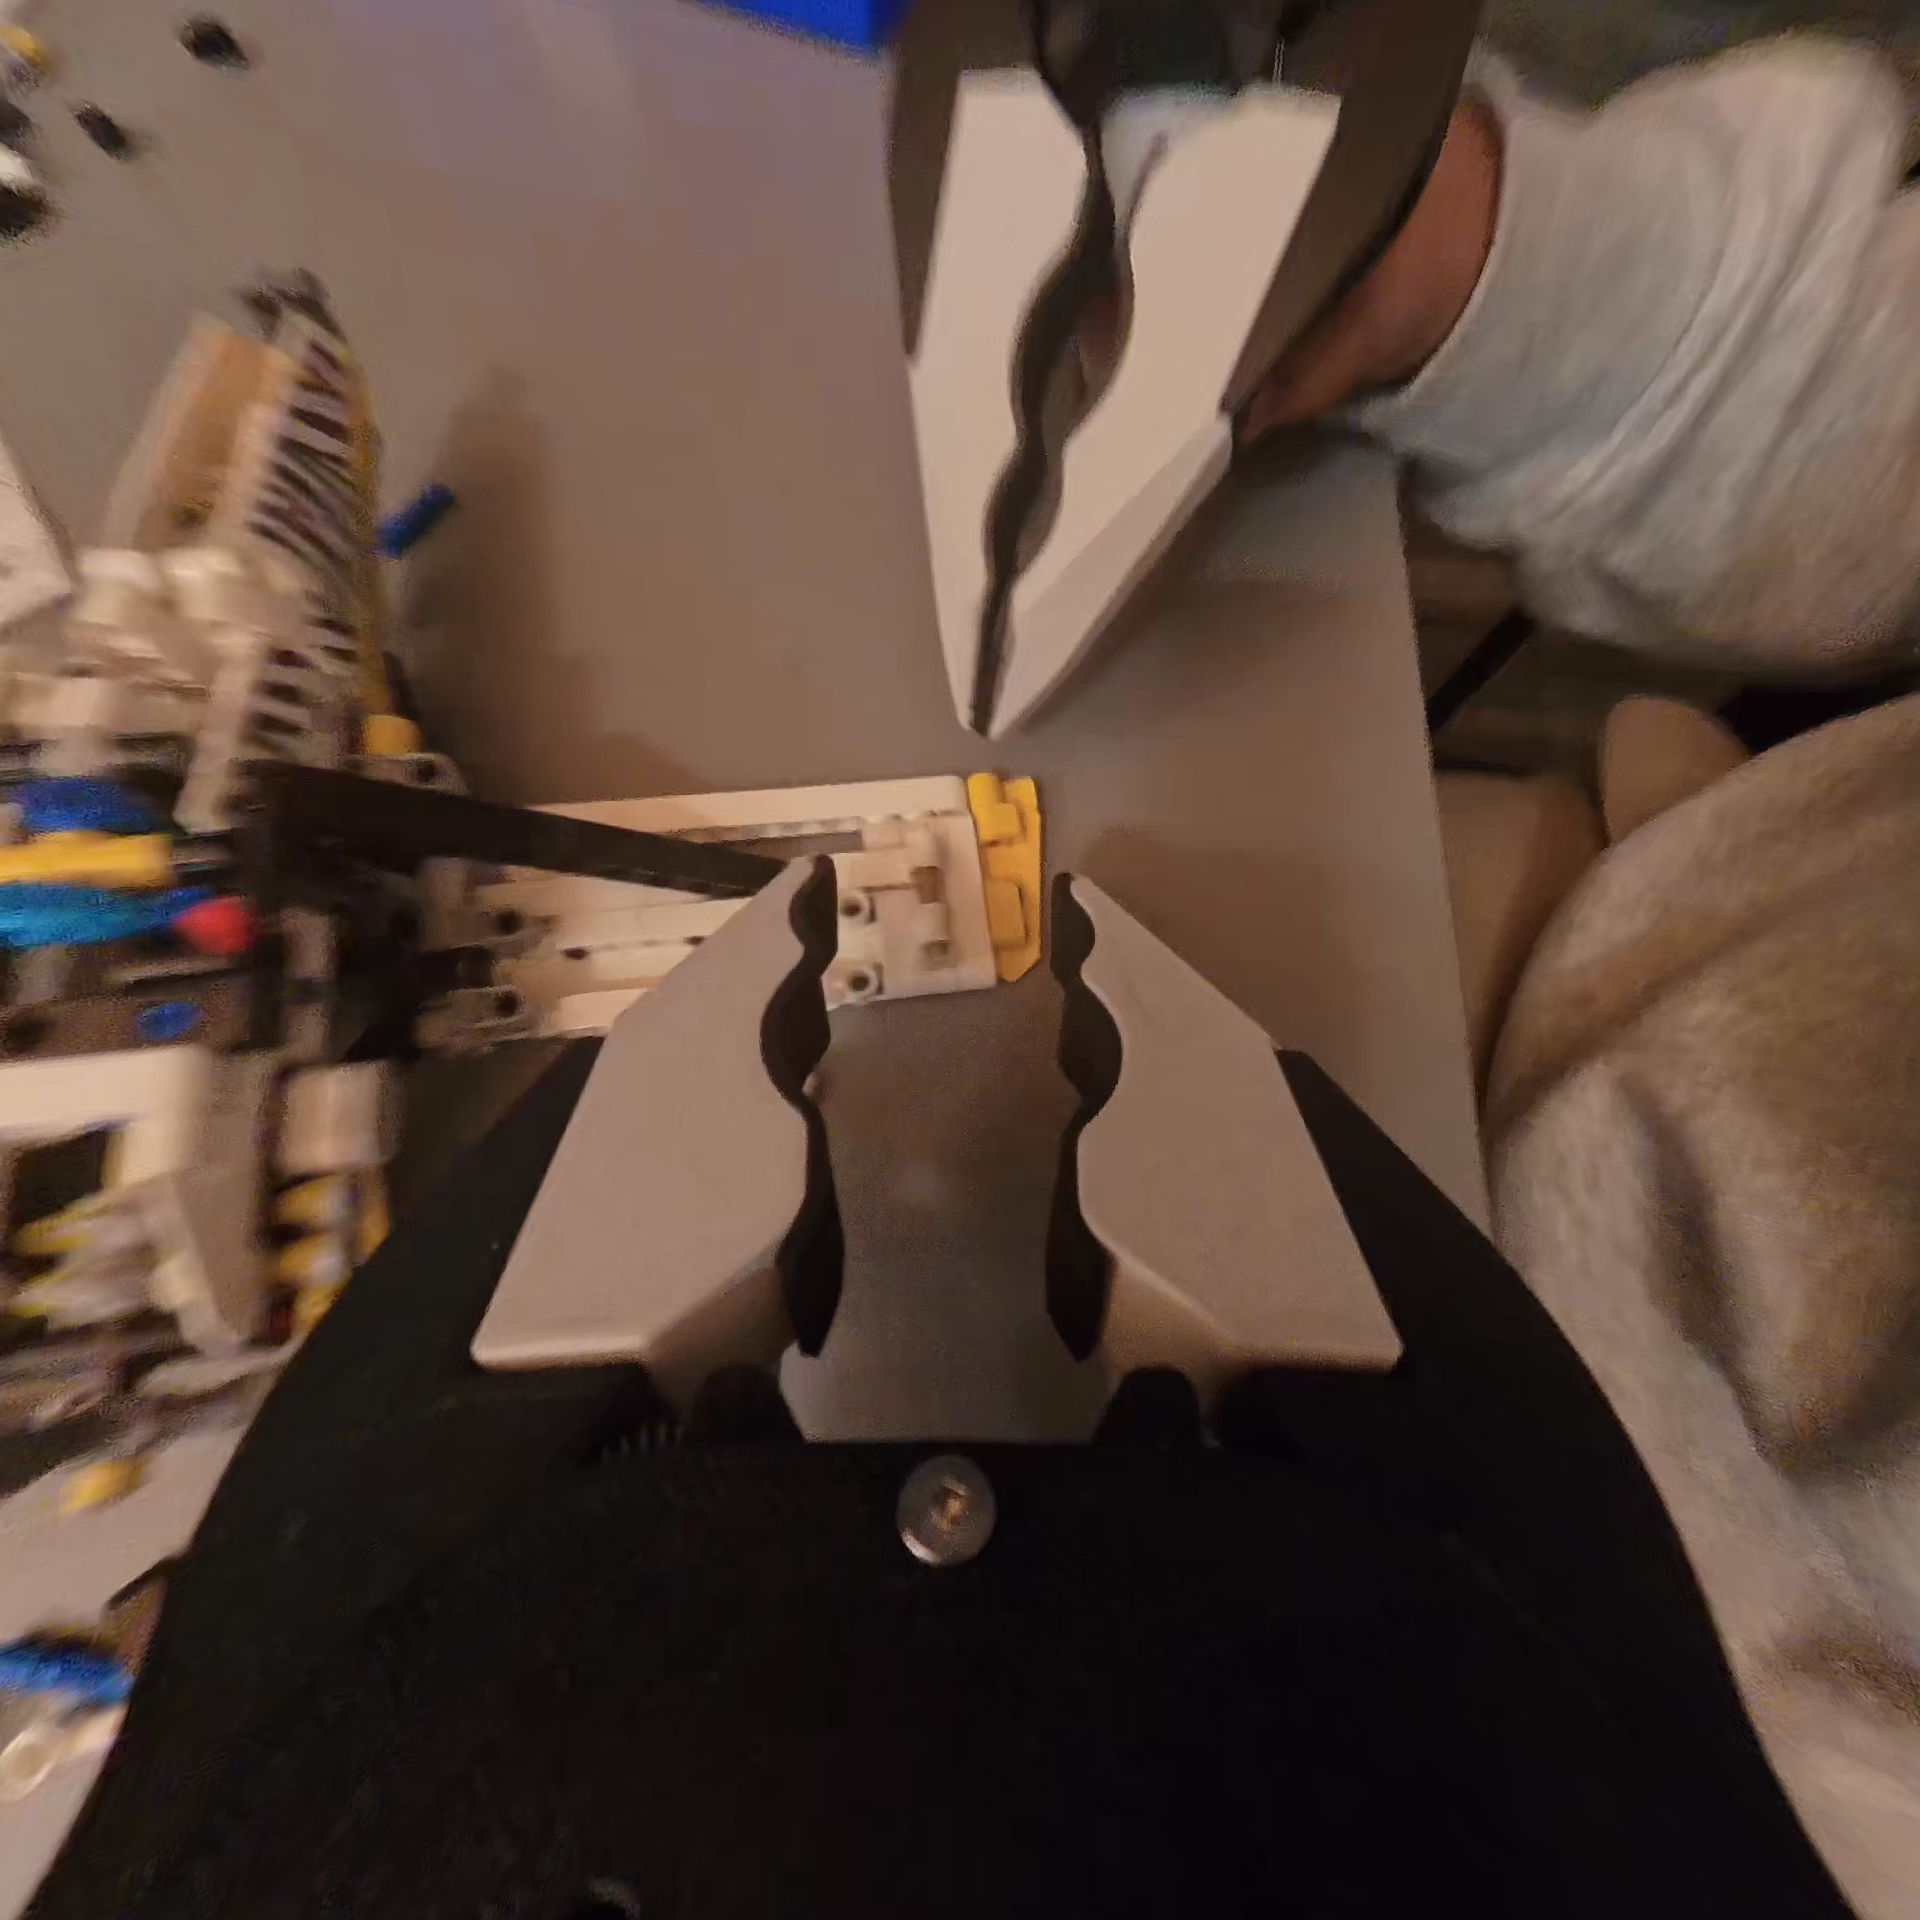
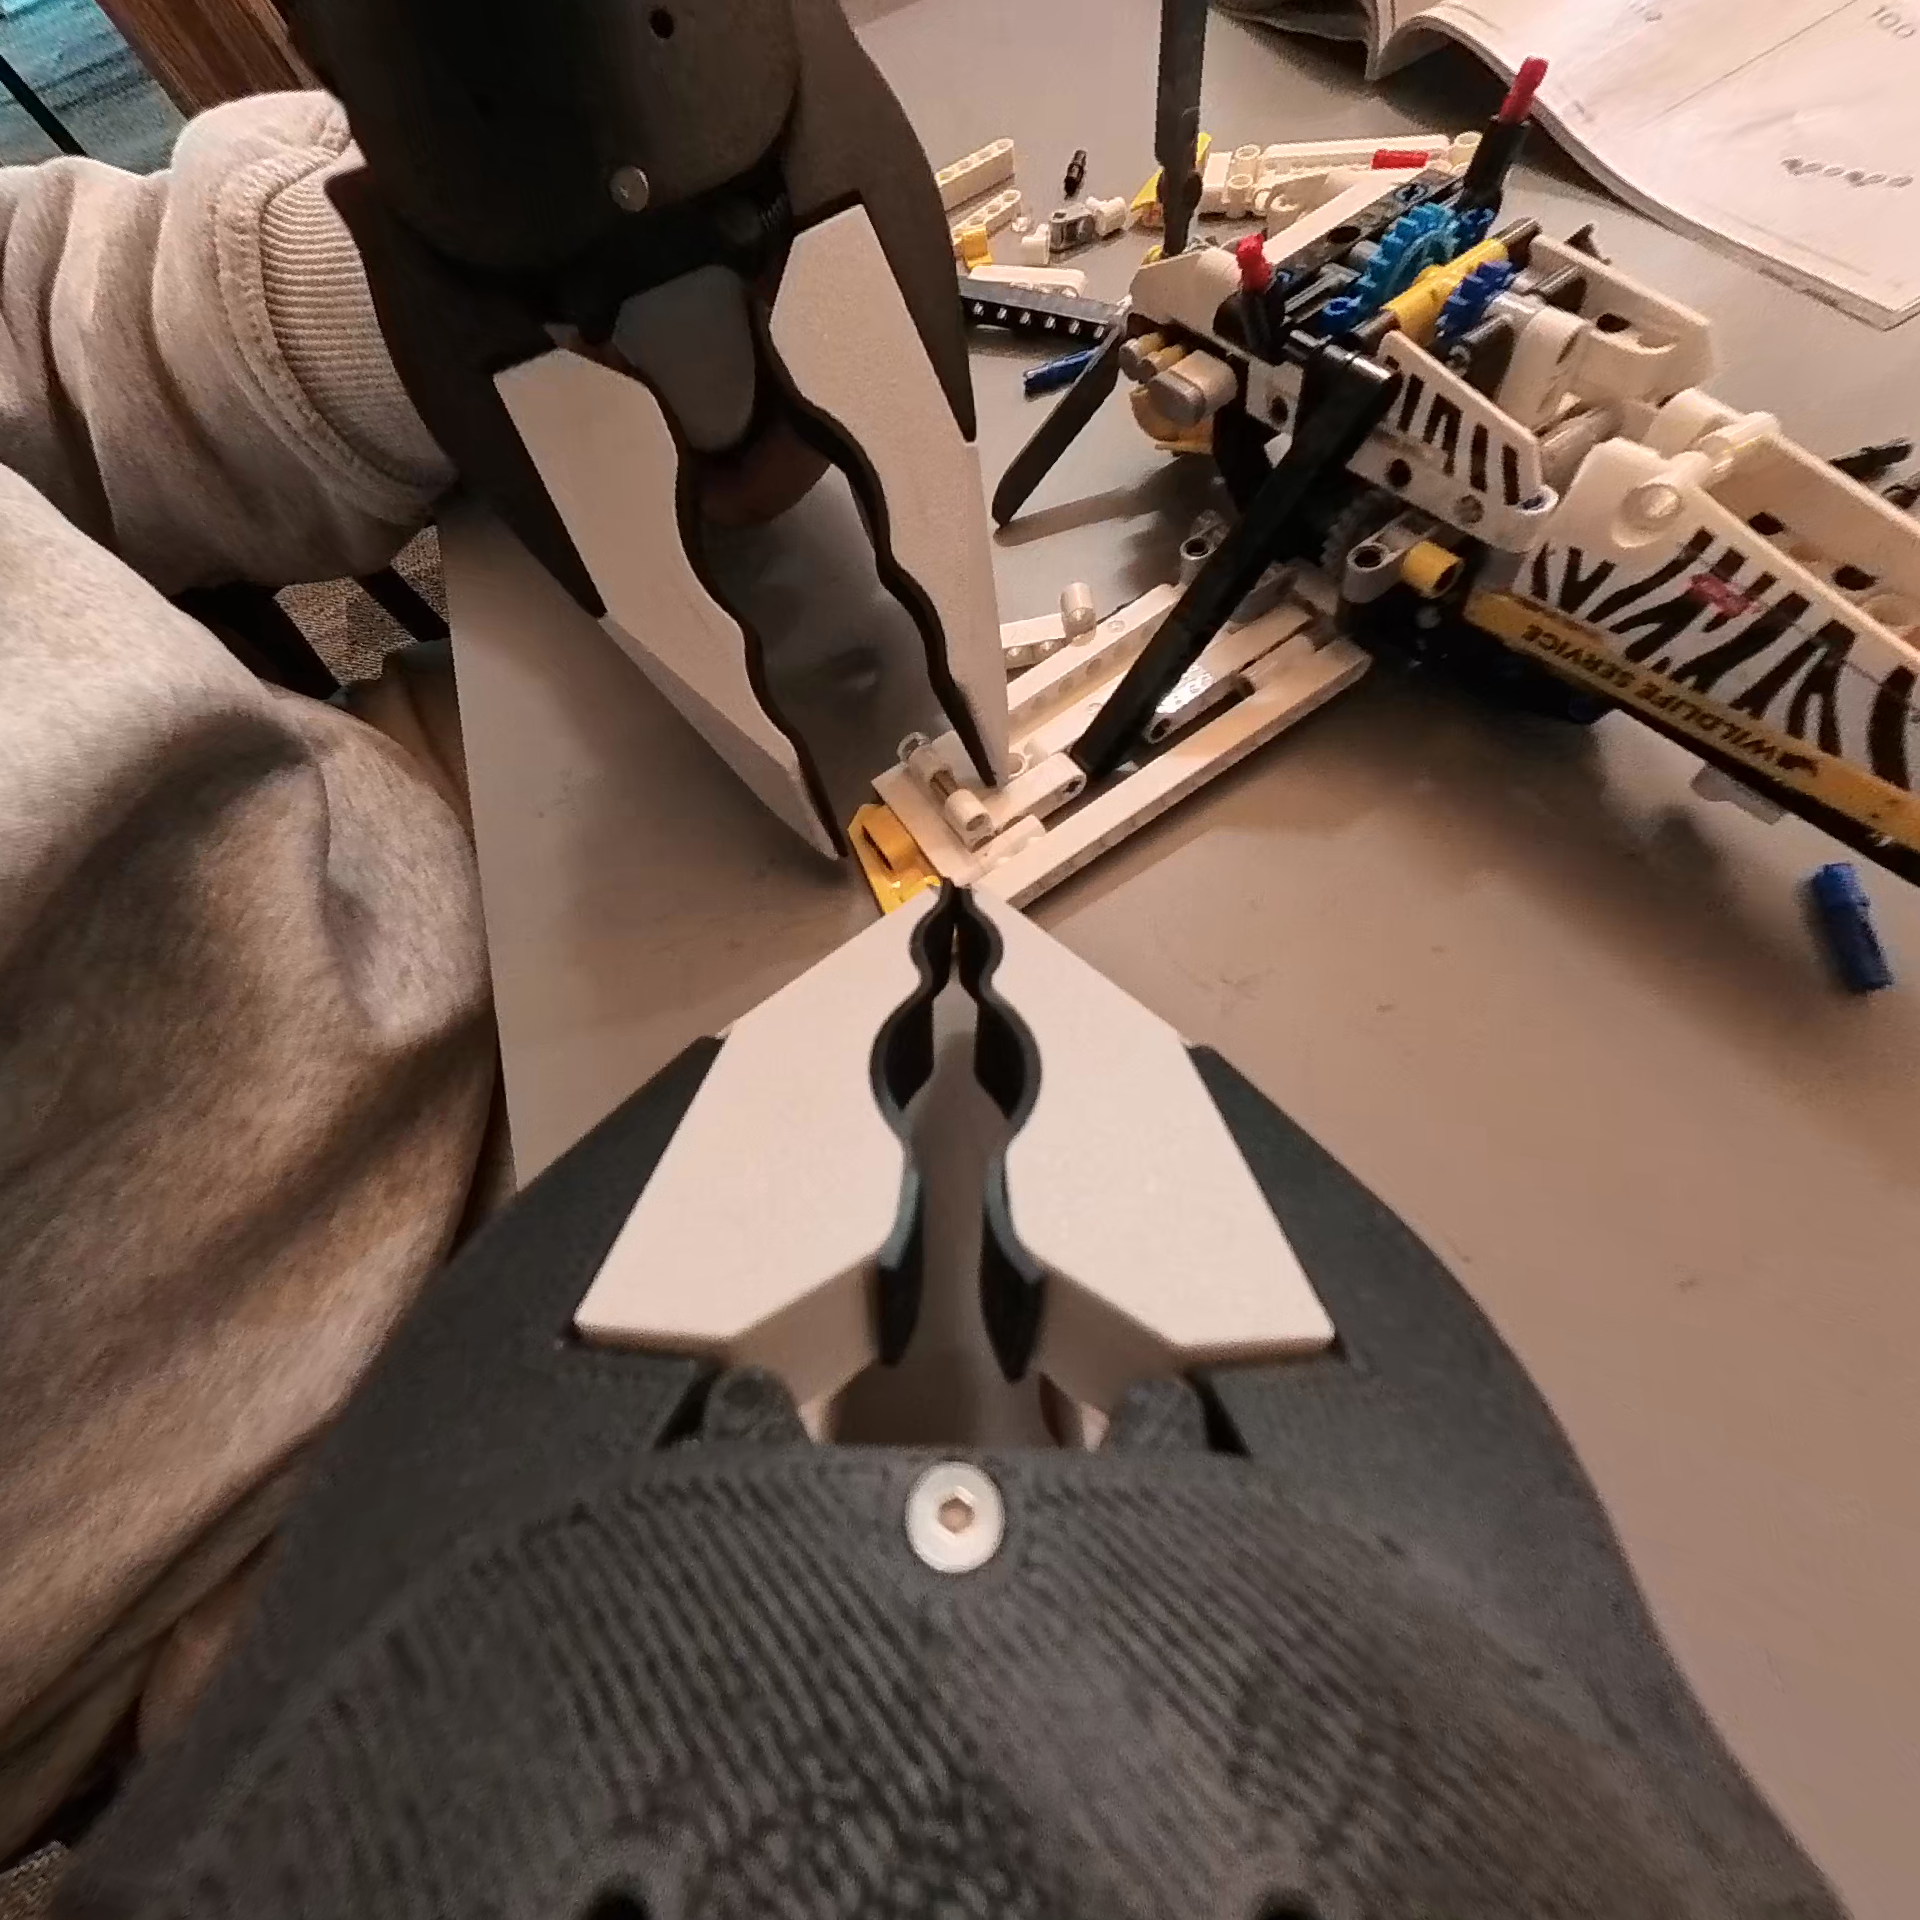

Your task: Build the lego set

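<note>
A zebra-striped white and yellow lego helicopter (image 2: 1455, 468) lies on the grey table, blurred at the left of the left wrist view (image 1: 260, 831). Its flat white end section (image 1: 914, 935) points toward me and carries a yellow piece (image 1: 1003, 873) at its tip. My left gripper (image 1: 940, 883) is open, its fingers straddling that white end. In the right wrist view it comes down from the upper left (image 2: 909, 816), over the white end (image 2: 1039, 810). My right gripper (image 2: 956, 896) is shut and empty, its tip just by the yellow piece (image 2: 888, 857). It also shows in the left wrist view (image 1: 982, 717).
An open instruction booklet (image 2: 1714, 135) lies at the back right. Loose white, yellow and black parts (image 2: 1039, 208) lie behind the model. A blue pin (image 2: 1849, 925) lies at the right. The table edge (image 2: 478, 831) and a person's grey sleeve (image 2: 156, 727) are at the left. My left and right fingertips are right by each other.
</note>
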{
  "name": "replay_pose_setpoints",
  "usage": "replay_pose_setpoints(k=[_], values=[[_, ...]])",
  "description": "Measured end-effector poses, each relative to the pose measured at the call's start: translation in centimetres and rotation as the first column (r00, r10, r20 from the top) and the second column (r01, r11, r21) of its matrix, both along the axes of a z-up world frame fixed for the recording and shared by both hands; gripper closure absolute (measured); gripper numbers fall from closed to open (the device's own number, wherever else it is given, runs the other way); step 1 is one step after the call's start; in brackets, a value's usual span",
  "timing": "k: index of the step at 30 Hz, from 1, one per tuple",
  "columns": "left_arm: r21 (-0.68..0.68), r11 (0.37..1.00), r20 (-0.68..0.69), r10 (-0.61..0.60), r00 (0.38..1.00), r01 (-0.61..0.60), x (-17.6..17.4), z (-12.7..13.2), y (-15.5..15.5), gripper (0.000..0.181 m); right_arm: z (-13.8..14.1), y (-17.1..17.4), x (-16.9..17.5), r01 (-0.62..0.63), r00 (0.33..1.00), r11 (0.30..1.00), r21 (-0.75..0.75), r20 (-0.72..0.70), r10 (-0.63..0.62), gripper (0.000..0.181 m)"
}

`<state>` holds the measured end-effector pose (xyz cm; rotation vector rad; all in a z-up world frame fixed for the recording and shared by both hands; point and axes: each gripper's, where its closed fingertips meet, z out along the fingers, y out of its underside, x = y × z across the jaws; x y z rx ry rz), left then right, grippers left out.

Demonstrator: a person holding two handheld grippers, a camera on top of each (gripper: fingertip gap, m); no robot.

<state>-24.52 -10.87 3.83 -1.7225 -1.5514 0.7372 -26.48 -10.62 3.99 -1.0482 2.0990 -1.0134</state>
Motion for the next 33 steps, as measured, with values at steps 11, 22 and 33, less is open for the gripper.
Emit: replay_pose_setpoints(k=[11,22,33], values=[[0.238,0.639,-0.085,0.764,0.64,-0.731,19.4,10.1,-18.2,0.134,0.6,0.0,-0.1,0.002,0.999,1.0,-0.01,0.038,-0.002,0.181],[0.19,0.643,0.13,0.733,0.668,-0.742,19.0,5.1,-17.5,0.12,0.0,-0.1,-0.1,0.008,1.0,1.0,0.012,0.003,-0.008,0.181],[0.016,0.917,0.298,0.375,0.878,-0.398,18.5,0.6,-12.1,0.126,0.0,-0.1,-0.1,0.006,1.0,1.0,0.003,0.005,-0.006,0.181]])
